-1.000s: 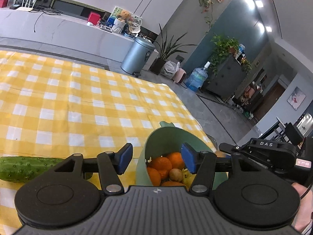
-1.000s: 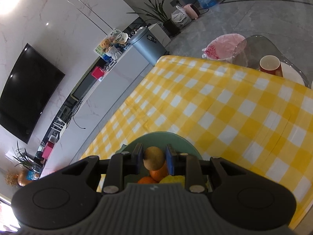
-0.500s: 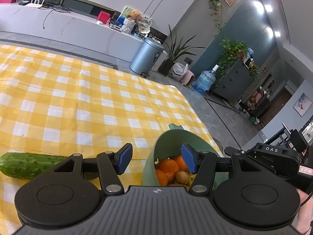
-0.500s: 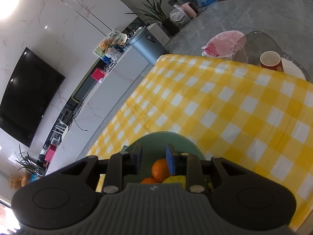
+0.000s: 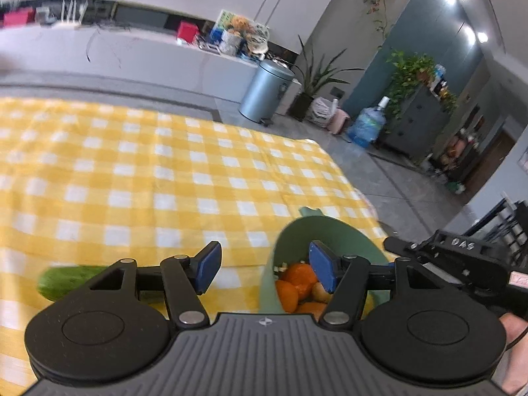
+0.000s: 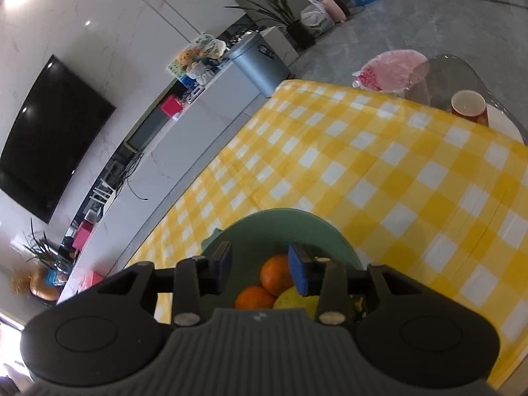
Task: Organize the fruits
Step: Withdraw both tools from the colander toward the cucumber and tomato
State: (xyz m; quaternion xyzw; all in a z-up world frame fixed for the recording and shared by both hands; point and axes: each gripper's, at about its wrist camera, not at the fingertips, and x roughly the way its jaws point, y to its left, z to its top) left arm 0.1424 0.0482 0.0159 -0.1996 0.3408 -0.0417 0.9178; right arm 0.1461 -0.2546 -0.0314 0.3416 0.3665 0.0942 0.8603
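A green bowl [image 5: 333, 231] sits near the right edge of the yellow checked table and holds oranges [image 5: 298, 275], a brown kiwi [image 5: 319, 292] and a yellow fruit. My left gripper [image 5: 262, 270] is open and empty, just left of and above the bowl. A green cucumber [image 5: 66, 282] lies on the cloth behind my left finger. In the right wrist view my right gripper [image 6: 260, 269] is open and empty above the bowl [image 6: 280, 227], over two oranges [image 6: 275, 274] and a lemon [image 6: 293, 300].
The table's far edge [image 6: 346, 87] drops to the floor. A red cup [image 6: 468, 105] stands on a glass side table beyond it, beside a pink-lined bin [image 6: 389, 69]. The right gripper's body [image 5: 462, 257] sits at the right of the left wrist view.
My right gripper held a kiwi over the bowl one second ago; it has opened wider and the kiwi now lies in the bowl. My left gripper has drifted left and back.
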